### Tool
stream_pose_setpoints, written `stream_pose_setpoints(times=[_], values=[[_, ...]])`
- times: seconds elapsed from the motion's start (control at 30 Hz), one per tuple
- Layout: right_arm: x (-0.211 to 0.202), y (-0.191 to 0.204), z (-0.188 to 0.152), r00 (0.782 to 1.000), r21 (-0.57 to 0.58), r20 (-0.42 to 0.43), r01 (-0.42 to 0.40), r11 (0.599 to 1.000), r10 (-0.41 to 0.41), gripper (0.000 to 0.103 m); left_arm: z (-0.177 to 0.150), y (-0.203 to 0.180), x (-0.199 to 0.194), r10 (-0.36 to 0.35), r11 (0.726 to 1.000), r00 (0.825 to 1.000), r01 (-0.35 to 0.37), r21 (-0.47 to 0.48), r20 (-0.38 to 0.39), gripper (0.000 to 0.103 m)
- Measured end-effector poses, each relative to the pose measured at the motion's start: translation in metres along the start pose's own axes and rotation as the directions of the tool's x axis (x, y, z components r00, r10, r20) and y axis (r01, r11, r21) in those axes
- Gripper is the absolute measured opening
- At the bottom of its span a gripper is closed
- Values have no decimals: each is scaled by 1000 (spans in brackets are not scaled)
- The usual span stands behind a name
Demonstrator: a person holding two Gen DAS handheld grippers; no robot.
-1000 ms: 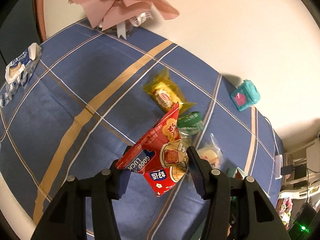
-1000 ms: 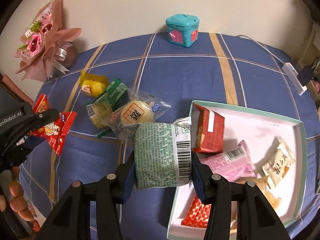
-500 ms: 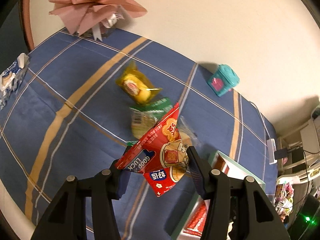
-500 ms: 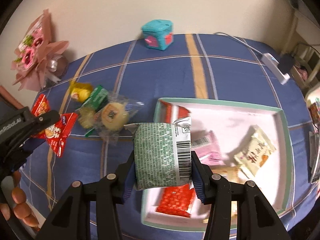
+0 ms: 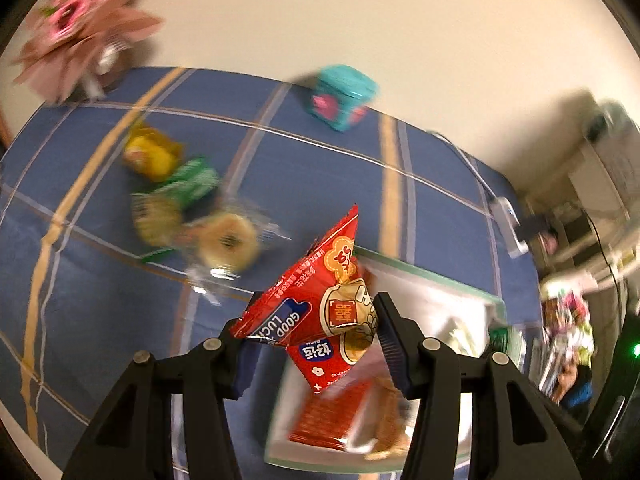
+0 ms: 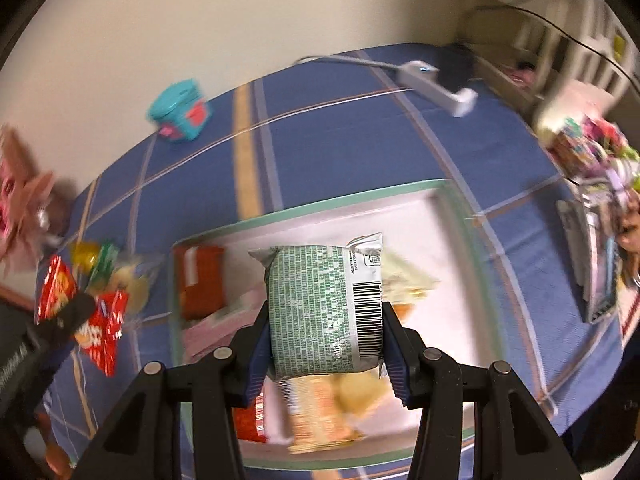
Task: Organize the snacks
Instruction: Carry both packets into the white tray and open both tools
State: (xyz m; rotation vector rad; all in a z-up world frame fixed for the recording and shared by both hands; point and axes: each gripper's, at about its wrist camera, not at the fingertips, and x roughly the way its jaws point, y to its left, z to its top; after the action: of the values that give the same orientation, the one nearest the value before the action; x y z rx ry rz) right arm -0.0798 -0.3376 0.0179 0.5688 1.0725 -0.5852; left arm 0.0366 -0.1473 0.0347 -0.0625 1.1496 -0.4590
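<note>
My left gripper is shut on a red "Good Luck" snack packet and holds it in the air at the left edge of the white tray; it also shows in the right wrist view. My right gripper is shut on a green-printed snack packet held above the tray, which has a green rim and holds several snacks. Loose snacks lie left of the tray: a yellow one, a green one and a round pastry.
A teal toy box stands at the table's back by the wall. A pink bouquet is at the back left. A white power strip with its cable lies at the back right. Clutter sits beyond the table's right edge.
Both grippers have swung to the right with their packets. The right one now hangs over the middle of the tray; the left one has reached the tray's left edge.
</note>
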Motion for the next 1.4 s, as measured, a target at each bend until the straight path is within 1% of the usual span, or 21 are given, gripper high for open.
stream_pose_setpoints(times=[0.13, 0.27, 0.5, 0.73, 0.93, 1.17, 1.23, 1.4], values=[[-7, -27, 6, 1000, 50, 22, 20, 999, -21, 52, -13, -41, 4, -20, 995, 1000, 22, 102, -17, 55], [-13, -43, 9, 999, 75, 38, 24, 997, -27, 52, -22, -65, 7, -28, 986, 999, 33, 164, -34, 55], [-19, -50, 9, 999, 92, 49, 6, 996, -10, 52, -36, -87, 13, -11, 972, 998, 24, 234, -55, 55], [-12, -48, 9, 999, 83, 44, 4, 997, -8, 52, -38, -89, 23, 6, 971, 997, 11, 240, -72, 55], [0, -47, 7, 1000, 79, 8, 7, 997, -7, 52, -39, -87, 31, 20, 971, 996, 2, 239, -93, 55], [19, -45, 4, 999, 78, -54, 11, 997, -6, 52, -41, -87, 44, 43, 968, 992, -12, 250, -120, 55], [23, -44, 4, 999, 74, -54, 1, 997, 3, 52, -41, -88, 47, 53, 966, 991, -19, 256, -124, 55], [31, -46, 2, 997, 76, -76, 8, 997, -2, 52, -42, -88, 55, 65, 965, 988, -28, 259, -137, 55]])
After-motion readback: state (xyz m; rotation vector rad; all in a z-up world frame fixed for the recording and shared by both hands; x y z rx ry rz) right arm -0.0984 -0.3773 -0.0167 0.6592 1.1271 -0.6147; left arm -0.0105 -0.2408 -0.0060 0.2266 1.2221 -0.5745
